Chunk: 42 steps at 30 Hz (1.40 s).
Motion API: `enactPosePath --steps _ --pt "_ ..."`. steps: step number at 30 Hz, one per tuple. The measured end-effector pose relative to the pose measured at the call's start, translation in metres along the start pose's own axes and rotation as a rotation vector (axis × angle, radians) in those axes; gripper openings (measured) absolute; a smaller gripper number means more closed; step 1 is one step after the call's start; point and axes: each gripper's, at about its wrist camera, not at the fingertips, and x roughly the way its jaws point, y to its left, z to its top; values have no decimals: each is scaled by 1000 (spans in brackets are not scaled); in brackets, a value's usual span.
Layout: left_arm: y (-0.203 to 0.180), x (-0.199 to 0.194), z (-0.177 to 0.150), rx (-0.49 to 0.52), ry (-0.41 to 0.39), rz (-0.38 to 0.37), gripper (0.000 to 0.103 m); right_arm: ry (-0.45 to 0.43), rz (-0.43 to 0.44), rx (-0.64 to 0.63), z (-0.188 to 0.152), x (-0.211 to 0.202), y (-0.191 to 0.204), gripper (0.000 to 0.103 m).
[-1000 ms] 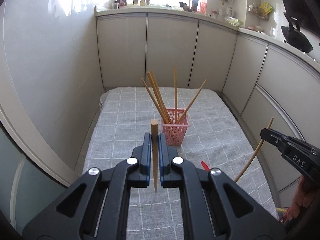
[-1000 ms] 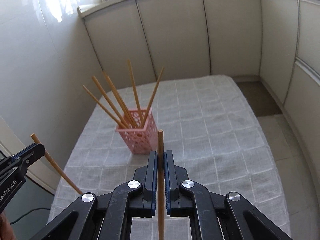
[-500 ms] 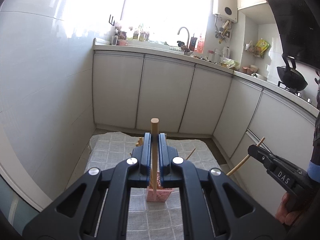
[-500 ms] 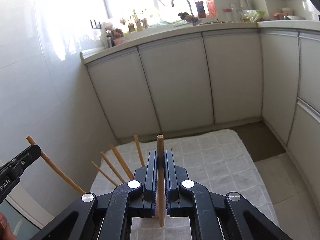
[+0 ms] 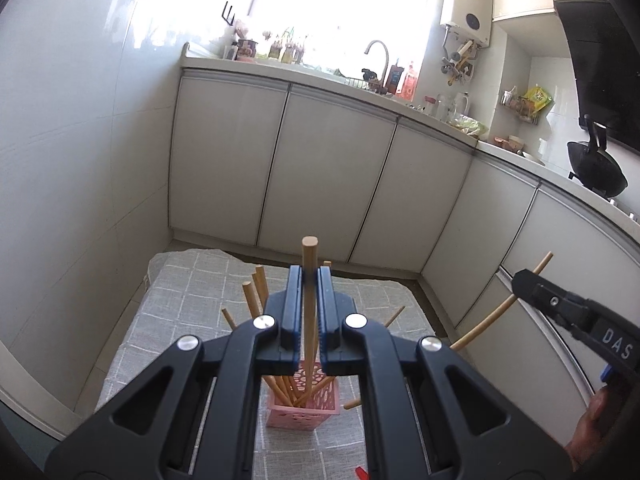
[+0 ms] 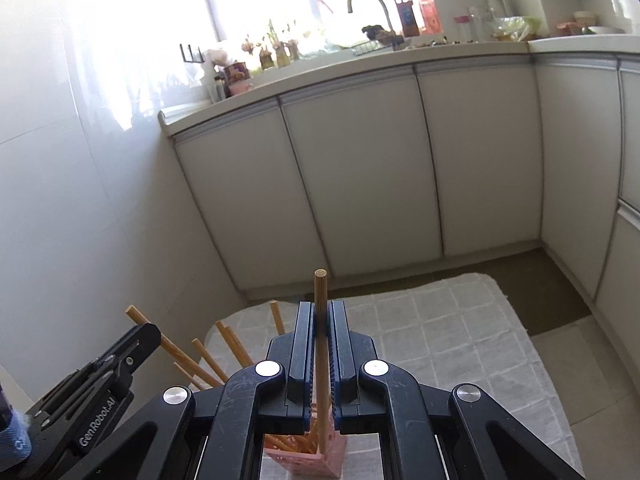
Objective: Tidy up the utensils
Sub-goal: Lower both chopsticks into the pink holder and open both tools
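Note:
A pink perforated basket (image 5: 301, 416) stands on the grey checked cloth (image 5: 192, 292) and holds several wooden chopsticks (image 5: 251, 300). My left gripper (image 5: 309, 276) is shut on one upright chopstick (image 5: 309, 256) whose lower tip reaches into the basket. My right gripper (image 6: 320, 312) is shut on another chopstick (image 6: 320, 292), its lower end at the basket (image 6: 316, 456) mouth. The right gripper (image 5: 576, 316) also shows at the right of the left wrist view, the left gripper (image 6: 92, 392) at the left of the right wrist view.
White cabinet doors (image 5: 328, 176) close off the far side and right. A tiled wall (image 5: 80, 160) stands on the left. A small red item (image 5: 362, 472) lies on the cloth near the front. The cloth's far edge (image 6: 460, 280) drops to a brown floor.
Both grippers have moved forward over the basket and tilted up, bringing the lower ends of their chopsticks down into the basket. Both stay shut.

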Motion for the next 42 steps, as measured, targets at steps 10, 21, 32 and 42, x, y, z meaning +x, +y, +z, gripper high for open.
enactPosePath --steps 10,21,32,42 --pt "3 36 -16 -8 141 -24 32 9 0 -2 -6 13 -1 5" --pt "7 -8 4 40 149 59 51 -39 16 -39 -4 18 15 5" --pt "21 -15 -17 77 218 129 63 57 23 -77 -31 58 18 12" --pt "22 -38 -35 89 310 136 78 121 62 2 -29 10 4 56"
